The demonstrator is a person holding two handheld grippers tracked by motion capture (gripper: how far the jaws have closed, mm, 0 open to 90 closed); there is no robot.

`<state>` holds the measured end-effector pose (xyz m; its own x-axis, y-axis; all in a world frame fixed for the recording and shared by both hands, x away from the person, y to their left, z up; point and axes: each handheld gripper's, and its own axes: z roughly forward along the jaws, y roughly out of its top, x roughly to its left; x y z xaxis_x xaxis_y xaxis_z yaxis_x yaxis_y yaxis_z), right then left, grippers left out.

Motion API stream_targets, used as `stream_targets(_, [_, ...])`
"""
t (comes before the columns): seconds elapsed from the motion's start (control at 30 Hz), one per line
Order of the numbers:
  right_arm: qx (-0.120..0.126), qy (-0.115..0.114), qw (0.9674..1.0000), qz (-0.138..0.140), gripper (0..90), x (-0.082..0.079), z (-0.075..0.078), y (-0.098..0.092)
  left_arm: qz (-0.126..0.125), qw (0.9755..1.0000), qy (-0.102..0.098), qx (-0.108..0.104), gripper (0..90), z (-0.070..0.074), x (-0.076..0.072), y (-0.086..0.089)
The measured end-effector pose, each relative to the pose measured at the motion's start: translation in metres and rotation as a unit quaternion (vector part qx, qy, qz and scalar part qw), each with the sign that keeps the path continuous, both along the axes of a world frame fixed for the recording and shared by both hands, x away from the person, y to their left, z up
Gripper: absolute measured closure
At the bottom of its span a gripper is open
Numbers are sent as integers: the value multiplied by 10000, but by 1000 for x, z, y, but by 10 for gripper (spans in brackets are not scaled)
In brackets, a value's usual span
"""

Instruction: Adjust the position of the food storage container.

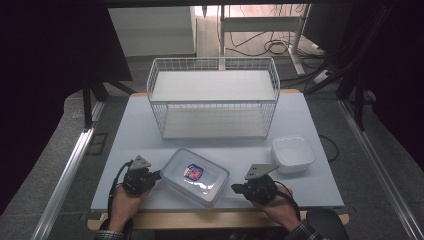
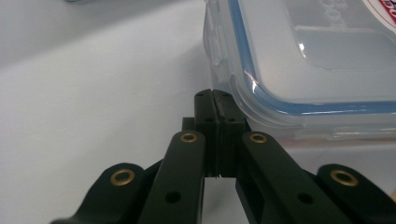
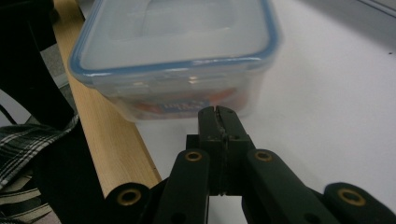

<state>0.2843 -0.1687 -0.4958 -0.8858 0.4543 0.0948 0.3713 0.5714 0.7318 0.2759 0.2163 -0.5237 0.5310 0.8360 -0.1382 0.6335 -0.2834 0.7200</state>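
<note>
A clear plastic food container (image 1: pixel 196 176) with a blue-sealed lid and a red-and-blue label lies flat near the table's front edge, between my two grippers. My left gripper (image 1: pixel 156 175) is at its left end. In the left gripper view the jaws (image 2: pixel 214 100) are pressed together with nothing between them, their tips against the container's (image 2: pixel 299 60) lid corner. My right gripper (image 1: pixel 235 188) is at the container's right end. Its jaws (image 3: pixel 218 114) are also shut and empty, just short of the container's (image 3: pixel 180 51) side wall.
A white wire basket rack (image 1: pixel 214 97) with a shelf stands at the back middle of the white table (image 1: pixel 135 130). A white square bowl (image 1: pixel 293 153) sits right of the container. The table's wooden front edge (image 3: pixel 116 140) runs close beside the container.
</note>
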Motion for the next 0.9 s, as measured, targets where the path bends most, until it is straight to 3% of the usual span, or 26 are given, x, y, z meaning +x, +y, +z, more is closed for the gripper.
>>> stream_targets(0.13, [-35, -7, 10000, -4, 895, 0, 0, 0, -75, 10000, 23, -59, 900, 0, 0, -7])
stream_targets(0.33, [-183, -7, 9993, -326, 894, 9, -2, -10, -318, 9995, 75, -36, 900, 1, 0, -26])
stream_targets(0.63, [-319, -98, 9957, -865, 895, 26, -1, -22, -539, 9985, 122, 17, 900, 1, 2, -45])
stream_targets(0.87, [-371, -112, 9935, -1066, 895, 35, -2, -30, -694, 9975, 136, -21, 900, 1, 4, -57])
stream_targets(0.9, [-435, -181, 9919, -1183, 895, 39, -1, -34, -795, 9967, 148, -39, 900, 1, 4, -61])
